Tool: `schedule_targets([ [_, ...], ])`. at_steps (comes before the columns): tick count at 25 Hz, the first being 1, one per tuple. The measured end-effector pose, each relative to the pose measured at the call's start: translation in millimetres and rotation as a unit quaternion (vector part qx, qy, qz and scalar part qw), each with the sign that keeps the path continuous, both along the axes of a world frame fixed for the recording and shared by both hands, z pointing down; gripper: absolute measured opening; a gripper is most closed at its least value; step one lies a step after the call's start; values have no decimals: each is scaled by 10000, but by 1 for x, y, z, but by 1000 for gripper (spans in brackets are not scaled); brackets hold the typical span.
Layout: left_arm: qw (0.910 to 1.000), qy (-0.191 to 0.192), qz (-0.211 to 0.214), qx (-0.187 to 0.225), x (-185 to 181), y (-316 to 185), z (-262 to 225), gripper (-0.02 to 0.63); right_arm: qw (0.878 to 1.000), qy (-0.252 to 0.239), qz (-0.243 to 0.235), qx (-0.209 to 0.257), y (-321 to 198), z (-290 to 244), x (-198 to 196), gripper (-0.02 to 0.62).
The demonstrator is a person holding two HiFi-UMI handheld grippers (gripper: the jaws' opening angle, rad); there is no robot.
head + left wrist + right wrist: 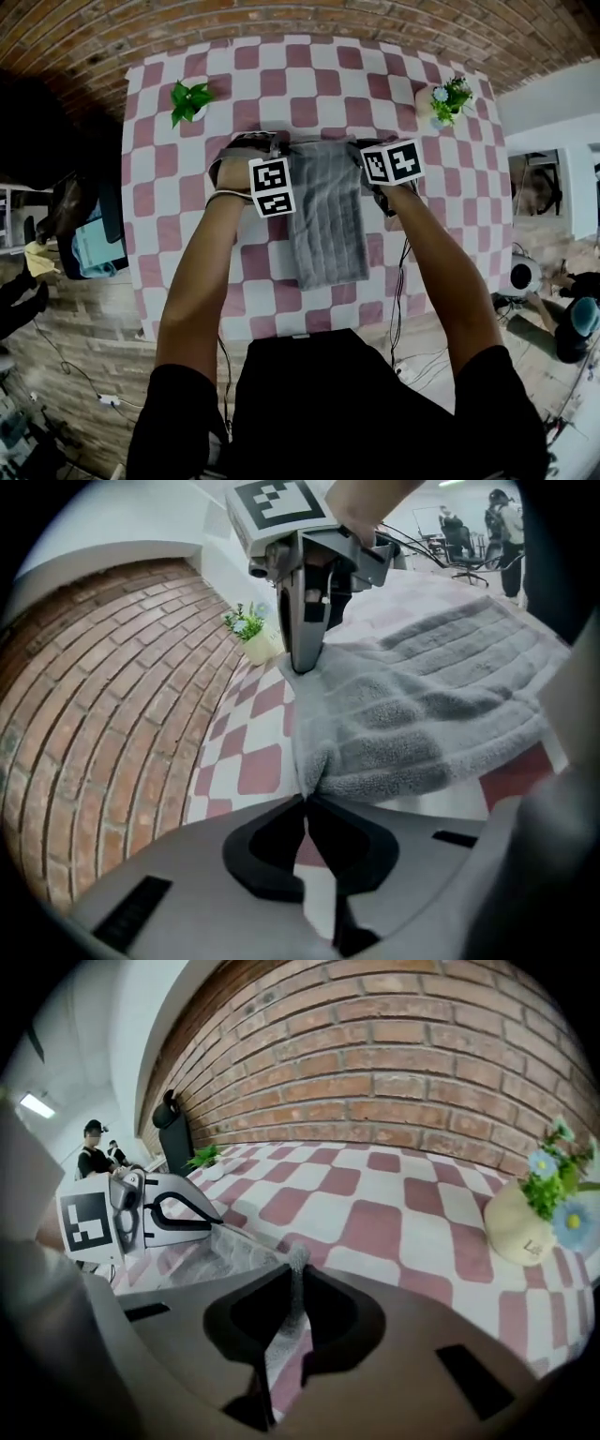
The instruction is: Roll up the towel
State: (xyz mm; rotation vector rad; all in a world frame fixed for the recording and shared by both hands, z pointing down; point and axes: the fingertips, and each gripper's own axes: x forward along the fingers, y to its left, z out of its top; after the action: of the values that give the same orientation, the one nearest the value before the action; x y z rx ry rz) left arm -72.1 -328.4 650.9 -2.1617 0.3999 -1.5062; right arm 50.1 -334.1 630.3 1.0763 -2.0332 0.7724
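Two pinches on the towel (326,220), left gripper (306,794) and right gripper (298,1260) fingers (330,1314), hidden from head view

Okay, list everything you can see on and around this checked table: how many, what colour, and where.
grey ribbed terry towel: one, grey, laid lengthwise at the table's middle
red-and-white checked tablecloth: one, red and white, covering the table
small green leafy plant in a pale pot: one, green, far left of the table
small flowering plant in a cream pot: one, green with pale blue and white flowers, far right of the table
red brick wall: one, red-brown, behind the table
left claw: one, grey, shut on the towel's far left corner
right claw: one, grey, shut on the towel's far right corner
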Motion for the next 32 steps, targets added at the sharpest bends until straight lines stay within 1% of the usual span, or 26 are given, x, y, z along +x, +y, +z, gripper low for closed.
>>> schedule_targets([
  [2,9999,33,-147,31,8,-11,1,28,9998,-85,47,198,-4,1,10,43],
  [3,9994,82,-316,63,7,-16,0,59,9993,-137,-1,353,-5,0,12,63],
  [4,9985,163,-516,110,4,-20,-1,105,9984,-204,-69,524,-6,-1,14,91],
  [5,9969,272,-726,157,-2,-22,-4,146,9970,-291,-127,699,-5,-4,15,153],
  [6,9947,391,-938,186,-9,-22,-8,166,9953,-391,-168,868,-4,-8,17,194],
  [7,9919,519,-1140,193,-16,-20,-13,202,9933,-488,-212,1029,-3,-14,19,196],
  [9,9858,813,-1460,171,-28,-14,-24,232,9885,-652,-381,1314,3,-26,21,207],
  [10,9833,936,-1555,161,-33,-8,-30,245,9856,-732,-511,1435,8,-33,20,210],
  [12,9808,1094,-1606,164,-38,8,-39,262,9785,-903,-815,1668,23,-48,17,216],
  [15,9776,1430,-1545,-17,-36,44,-51,259,9638,-1092,-1366,2011,56,-70,9,216],
  [17,9751,1671,-1441,-215,-31,75,-56,256,9536,-1127,-1814,2120,87,-78,1,219],
  [19,9744,1841,-1227,-408,-25,110,-59,256,9439,-1129,-2267,2121,122,-78,-7,225],
  [22,9743,2011,-735,-699,-10,169,-59,256,9282,-1040,-2965,1992,178,-69,-19,248],
  [25,9733,2043,-322,-995,4,226,-56,264,9113,-950,-3567,1823,232,-61,-26,270],
  [27,9726,1995,-186,-1182,10,258,-52,276,8989,-833,-3923,1764,264,-53,-28,279],
  [30,9745,1819,-97,-1311,13,291,-44,278,8846,-376,-4360,1612,301,-37,-23,281],
  [32,9778,1634,13,-1314,16,306,-38,275,8712,-39,-4645,1588,320,-23,-20,281],
])
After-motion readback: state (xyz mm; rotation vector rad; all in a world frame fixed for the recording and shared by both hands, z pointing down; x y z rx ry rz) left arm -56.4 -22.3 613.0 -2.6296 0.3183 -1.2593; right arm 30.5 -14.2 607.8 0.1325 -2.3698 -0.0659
